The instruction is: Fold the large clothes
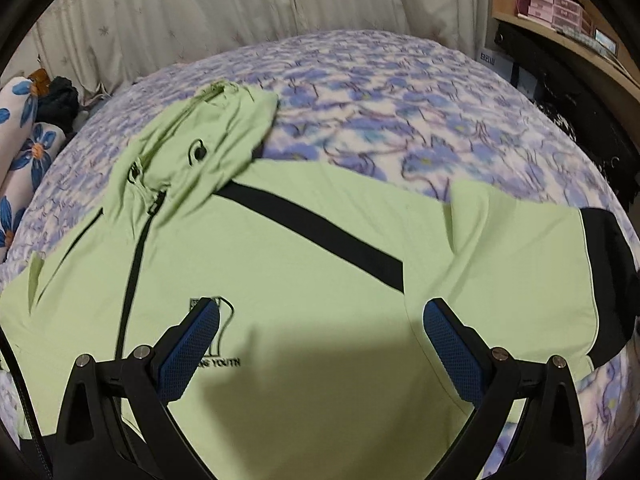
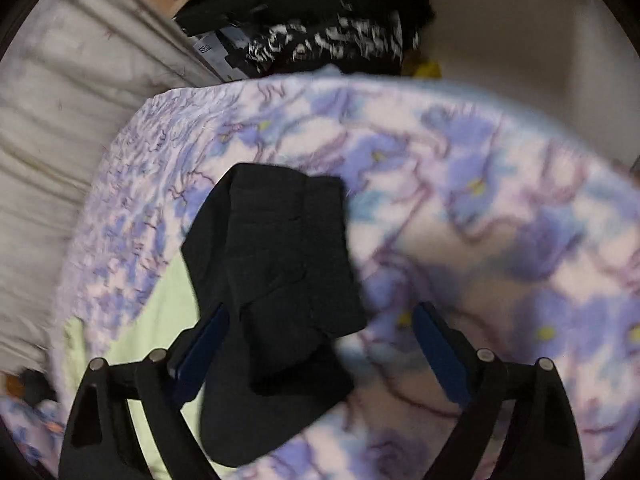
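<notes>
A light green hooded jacket [image 1: 304,264] with black zip, black stripe and black cuffs lies spread on the bed, hood [image 1: 200,136] toward the far left. My left gripper [image 1: 320,320] is open above the jacket's chest, holding nothing. In the blurred right wrist view the jacket's black sleeve end [image 2: 272,264] lies on the blanket, with a strip of green [image 2: 160,320] at its left. My right gripper [image 2: 320,320] is open over that black cuff, which lies between the fingers and against the left pad [image 2: 204,348].
The bed is covered by a blue and purple floral blanket [image 1: 400,104]. Pale curtains [image 1: 240,4] hang behind it. Floral pillows [image 1: 28,148] sit at the far left. A wooden shelf with boxes [image 1: 560,8] and dark items [image 2: 320,32] stand beside the bed's right side.
</notes>
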Motion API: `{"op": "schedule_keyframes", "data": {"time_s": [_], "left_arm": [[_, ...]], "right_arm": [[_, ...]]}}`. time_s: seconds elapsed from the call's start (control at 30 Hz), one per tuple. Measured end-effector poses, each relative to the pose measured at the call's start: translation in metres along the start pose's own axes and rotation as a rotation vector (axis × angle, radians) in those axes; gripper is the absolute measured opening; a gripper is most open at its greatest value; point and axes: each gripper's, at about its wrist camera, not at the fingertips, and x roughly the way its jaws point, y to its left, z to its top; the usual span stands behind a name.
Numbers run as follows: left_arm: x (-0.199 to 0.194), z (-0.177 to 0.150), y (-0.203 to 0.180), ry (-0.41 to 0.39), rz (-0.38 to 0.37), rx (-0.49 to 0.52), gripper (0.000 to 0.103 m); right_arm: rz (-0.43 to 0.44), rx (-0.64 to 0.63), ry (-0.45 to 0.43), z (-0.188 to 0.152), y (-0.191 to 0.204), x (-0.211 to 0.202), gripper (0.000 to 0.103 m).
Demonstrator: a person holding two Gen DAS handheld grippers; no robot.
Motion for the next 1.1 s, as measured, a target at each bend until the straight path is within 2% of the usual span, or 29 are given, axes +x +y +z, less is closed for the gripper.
{"op": "schedule_keyframes", "data": {"time_s": [0.03, 0.13, 0.23, 0.27, 0.33, 0.47, 0.6, 0.67, 0.7, 0.73, 0.77, 0.8, 0.87, 0.93, 1.1], "left_arm": [[0.001, -0.002, -0.001, 0.006, -0.004, 0.000, 0.101], [0.001, -0.006, 0.001, 0.025, -0.020, -0.004, 0.101], [-0.005, -0.006, 0.006, 0.032, -0.029, -0.008, 0.101], [-0.009, -0.005, 0.009, 0.029, -0.029, -0.010, 0.101], [-0.018, -0.004, 0.017, 0.020, -0.032, -0.016, 0.101], [-0.051, -0.004, 0.049, -0.035, -0.022, -0.040, 0.101], [-0.083, -0.010, 0.098, -0.075, -0.009, -0.104, 0.101], [-0.096, -0.019, 0.130, -0.081, -0.003, -0.147, 0.101], [-0.099, -0.024, 0.145, -0.077, 0.002, -0.165, 0.101], [-0.101, -0.028, 0.157, -0.071, 0.003, -0.179, 0.101], [-0.102, -0.033, 0.169, -0.063, 0.002, -0.191, 0.101], [-0.101, -0.040, 0.183, -0.050, 0.004, -0.205, 0.101], [-0.099, -0.049, 0.199, -0.032, 0.011, -0.211, 0.101], [-0.092, -0.061, 0.214, 0.002, 0.003, -0.213, 0.101], [-0.065, -0.080, 0.222, 0.109, -0.156, -0.251, 0.101]], "right_arm": [[0.022, 0.016, 0.013, 0.001, -0.001, 0.004, 0.071], [0.087, 0.069, 0.061, 0.005, -0.001, 0.016, 0.044], [0.094, 0.046, 0.028, 0.005, 0.012, 0.010, 0.031], [0.095, 0.016, -0.013, 0.004, 0.020, 0.000, 0.030], [0.151, -0.061, -0.097, -0.002, 0.043, -0.031, 0.027], [0.276, -0.308, -0.208, -0.041, 0.110, -0.097, 0.026], [0.376, -0.634, -0.215, -0.126, 0.191, -0.144, 0.027], [0.396, -0.766, -0.174, -0.175, 0.220, -0.147, 0.037], [0.406, -0.841, -0.141, -0.203, 0.232, -0.143, 0.046], [0.403, -0.908, -0.108, -0.229, 0.241, -0.136, 0.060], [0.385, -0.959, -0.085, -0.253, 0.244, -0.129, 0.066], [0.370, -0.989, -0.064, -0.270, 0.244, -0.123, 0.070], [0.367, -1.025, 0.005, -0.298, 0.237, -0.110, 0.070], [0.385, -1.002, 0.064, -0.312, 0.224, -0.101, 0.070], [0.361, -0.857, 0.149, -0.309, 0.185, -0.084, 0.070]]}}
